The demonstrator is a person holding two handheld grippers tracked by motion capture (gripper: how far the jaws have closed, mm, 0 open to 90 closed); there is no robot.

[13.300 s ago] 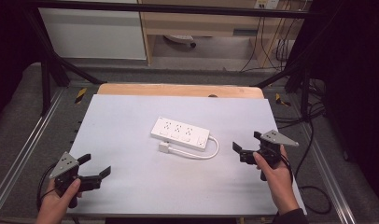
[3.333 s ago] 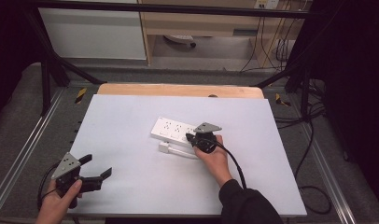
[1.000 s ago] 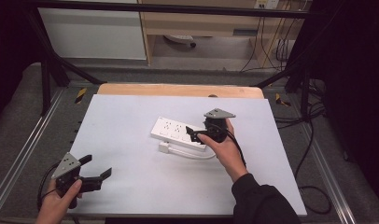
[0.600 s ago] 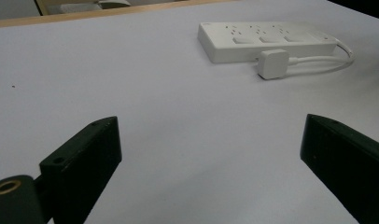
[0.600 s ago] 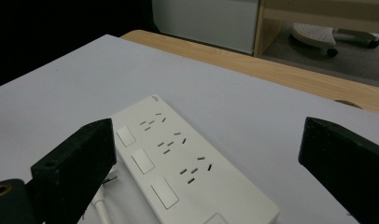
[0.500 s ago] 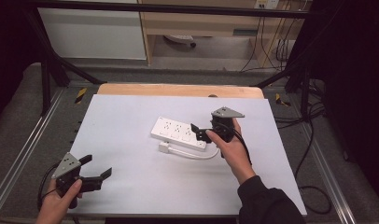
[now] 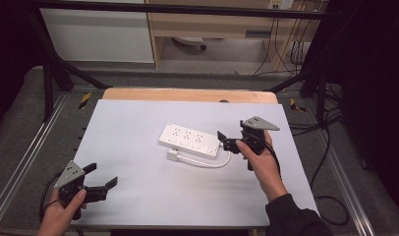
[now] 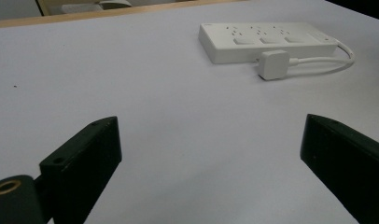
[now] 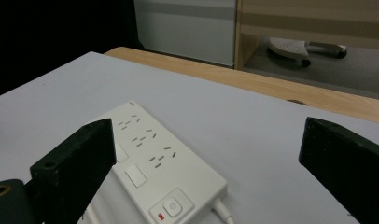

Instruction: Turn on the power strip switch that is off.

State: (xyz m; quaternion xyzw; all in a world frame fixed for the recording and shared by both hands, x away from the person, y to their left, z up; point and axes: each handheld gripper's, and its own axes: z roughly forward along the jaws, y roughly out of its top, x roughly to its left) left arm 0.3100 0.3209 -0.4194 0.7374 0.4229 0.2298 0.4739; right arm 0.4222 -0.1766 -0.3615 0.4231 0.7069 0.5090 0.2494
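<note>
We see a white power strip (image 7: 189, 141) lying flat near the middle of the desk (image 7: 138, 123), which is covered by a pale sheet with a strip of bare wood along its far edge. The strip carries three groups of outlets along its top face. In the right tool view, a button with a small red mark sits at the strip's near end (image 9: 166, 209), where the cable leaves the housing. The white cable (image 7: 207, 162) loops along the near side of the strip and ends in a white plug (image 7: 174, 155), which lies on the desk just beside the strip's long edge; we cannot tell whether the two touch.

We hold the right tool (image 7: 224, 140) at the cable end of the strip, jaws spread wide and gripping nothing. In the high view its jaw tips sit just beside the strip's end; we cannot tell whether they touch it. The right hand (image 7: 260, 162) wraps the tool's handle, and a dark sleeve covers the forearm.

We hold the left tool (image 7: 103, 178) at the near left corner of the desk, well apart from the strip. Its jaws are also spread wide and empty, pointing across the desk toward the strip, with bare desk surface between them. The left hand (image 7: 60, 216) grips the handle from below.
</note>
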